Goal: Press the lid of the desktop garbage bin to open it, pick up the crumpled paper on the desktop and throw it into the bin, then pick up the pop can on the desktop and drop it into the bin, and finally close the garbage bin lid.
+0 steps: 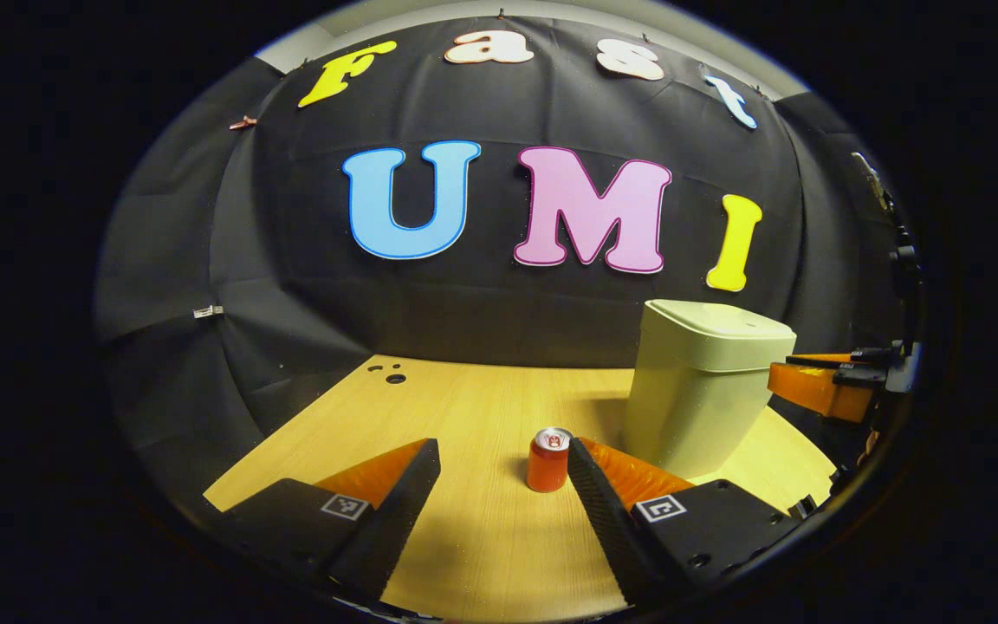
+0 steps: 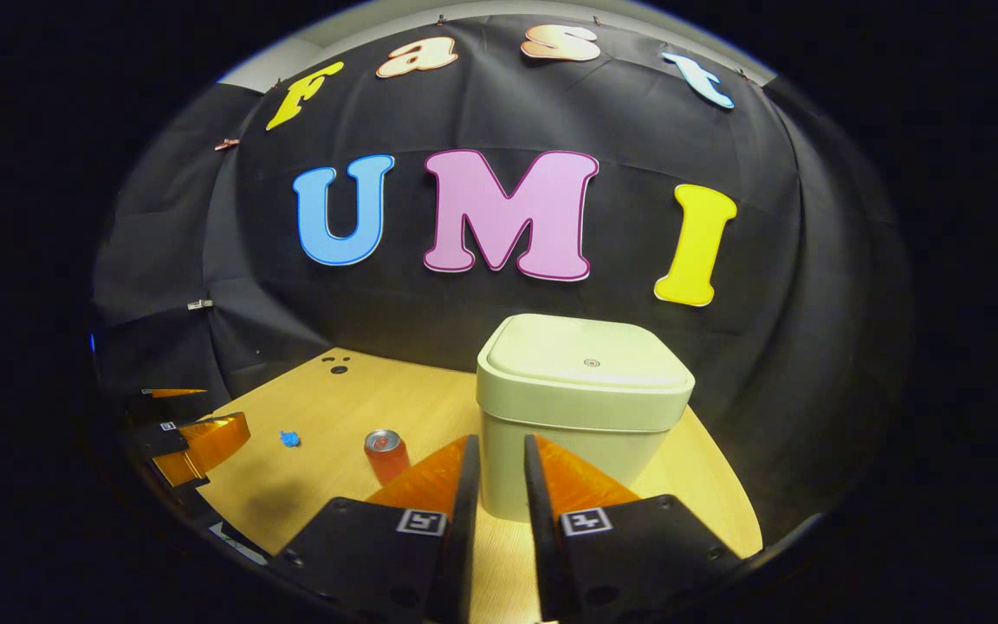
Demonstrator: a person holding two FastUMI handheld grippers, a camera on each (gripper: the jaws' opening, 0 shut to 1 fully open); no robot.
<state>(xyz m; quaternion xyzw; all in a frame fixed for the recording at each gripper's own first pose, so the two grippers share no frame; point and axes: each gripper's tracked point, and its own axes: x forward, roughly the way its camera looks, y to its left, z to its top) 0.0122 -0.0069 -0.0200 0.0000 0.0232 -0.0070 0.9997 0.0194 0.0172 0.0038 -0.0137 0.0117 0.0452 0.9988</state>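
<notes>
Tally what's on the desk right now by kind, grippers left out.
Garbage bin, lid shut: 1
Pop can, upright: 1
Small blue crumpled paper: 1
Total: 3

no words or numbers can be read. each claw finger carries a small square black-and-white coded marker (image 2: 420, 522), and the pop can (image 1: 548, 460) top shows a mark too small to make out.
</notes>
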